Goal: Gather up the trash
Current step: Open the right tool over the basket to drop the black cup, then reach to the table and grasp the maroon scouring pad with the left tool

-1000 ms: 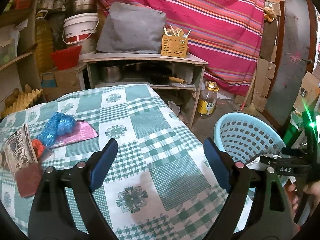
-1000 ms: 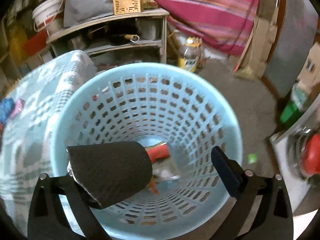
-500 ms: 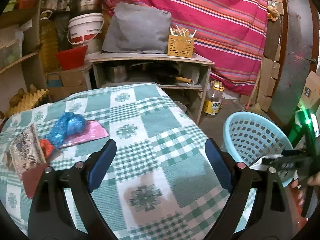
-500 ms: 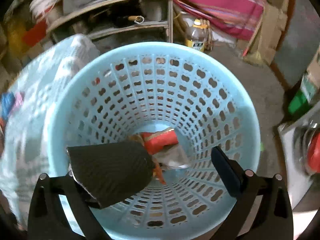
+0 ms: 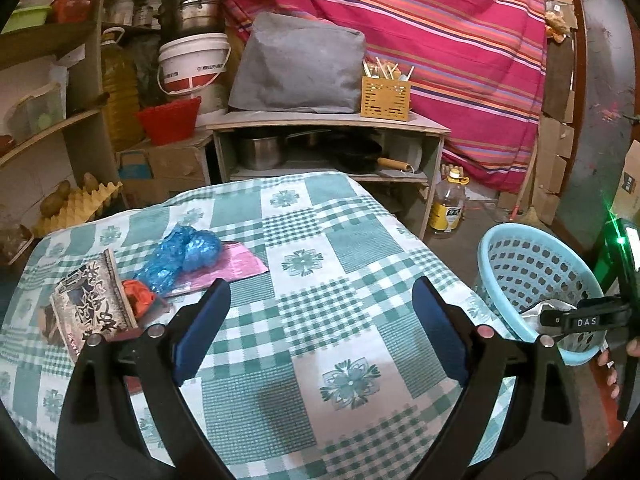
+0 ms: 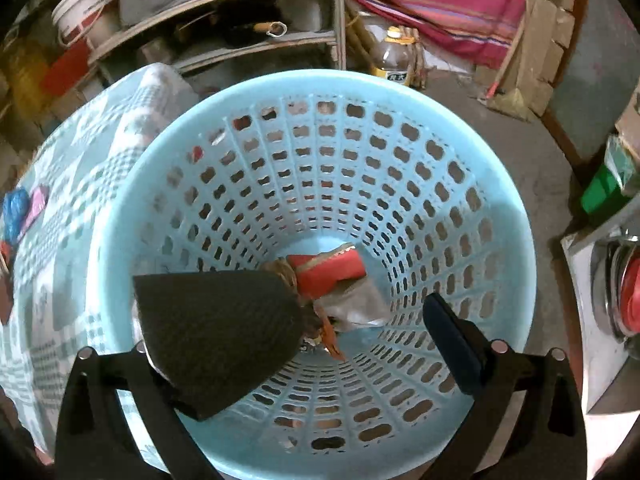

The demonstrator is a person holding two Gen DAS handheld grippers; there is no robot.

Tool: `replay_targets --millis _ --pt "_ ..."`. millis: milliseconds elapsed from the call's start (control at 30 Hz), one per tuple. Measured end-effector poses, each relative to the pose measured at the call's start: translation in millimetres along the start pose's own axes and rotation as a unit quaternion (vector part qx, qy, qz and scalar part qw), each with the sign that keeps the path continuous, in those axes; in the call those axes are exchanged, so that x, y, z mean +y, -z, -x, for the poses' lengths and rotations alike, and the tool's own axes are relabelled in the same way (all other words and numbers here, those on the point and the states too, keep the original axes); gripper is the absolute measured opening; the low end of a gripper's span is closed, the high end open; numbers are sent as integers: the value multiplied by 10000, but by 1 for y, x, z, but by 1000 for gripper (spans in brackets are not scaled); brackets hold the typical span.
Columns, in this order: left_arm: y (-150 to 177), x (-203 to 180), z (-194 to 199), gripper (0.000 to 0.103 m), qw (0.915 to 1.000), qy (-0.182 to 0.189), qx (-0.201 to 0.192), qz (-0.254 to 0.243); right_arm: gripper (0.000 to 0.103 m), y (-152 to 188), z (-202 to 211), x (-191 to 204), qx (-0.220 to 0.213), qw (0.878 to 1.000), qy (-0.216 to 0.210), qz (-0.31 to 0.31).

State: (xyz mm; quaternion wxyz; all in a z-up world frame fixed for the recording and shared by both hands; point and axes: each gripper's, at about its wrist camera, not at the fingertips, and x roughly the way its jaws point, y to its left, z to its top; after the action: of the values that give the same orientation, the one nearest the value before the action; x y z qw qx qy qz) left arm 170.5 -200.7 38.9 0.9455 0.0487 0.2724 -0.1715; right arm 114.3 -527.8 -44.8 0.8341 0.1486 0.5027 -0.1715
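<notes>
Right gripper (image 6: 332,336) hangs spread over the blue basket (image 6: 508,216), left gripper (image 5: 320,320) spread above the checked table (image 5: 340,312).

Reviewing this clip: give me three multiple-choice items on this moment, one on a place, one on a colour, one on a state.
1. Where is the blue plastic bag?
A. on the checked tablecloth
B. in the basket
C. on the shelf

2. What colour is the basket?
A. red
B. light blue
C. yellow

3. How is the left gripper?
A. shut on a wrapper
B. shut, empty
C. open, empty

Answers:
1. A, it lies on the cloth beside a pink wrapper.
2. B, its perforated wall is light blue.
3. C, its fingers stand wide apart above the cloth.
</notes>
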Motion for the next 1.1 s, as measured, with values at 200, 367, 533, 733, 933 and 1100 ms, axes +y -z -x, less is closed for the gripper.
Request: replay_targets --millis 200,367,533,733,933,1100 --pt "1 4 5 89 10000 -38 -39 -26 99 -3 -6 -2 73 9990 -194 -402" --pt "1 10 8 89 10000 -78 -55 7 99 -3 -3 -4 29 9977 -347 -584" --pt "1 14 10 89 9999 -89 -82 89 99 -3 25 31 -864 9864 1083 889" --pt "1 14 11 89 9999 -99 -85 80 99 -11 30 3 -619 9975 -307 -167" --pt "3 24 13 89 9998 -178 -90 81 99 -9 30 -6 -630 9964 -327 -472" --pt "7 40 13 93 9994 -277 -80 206 99 -8 35 8 -932 9953 89 -252"
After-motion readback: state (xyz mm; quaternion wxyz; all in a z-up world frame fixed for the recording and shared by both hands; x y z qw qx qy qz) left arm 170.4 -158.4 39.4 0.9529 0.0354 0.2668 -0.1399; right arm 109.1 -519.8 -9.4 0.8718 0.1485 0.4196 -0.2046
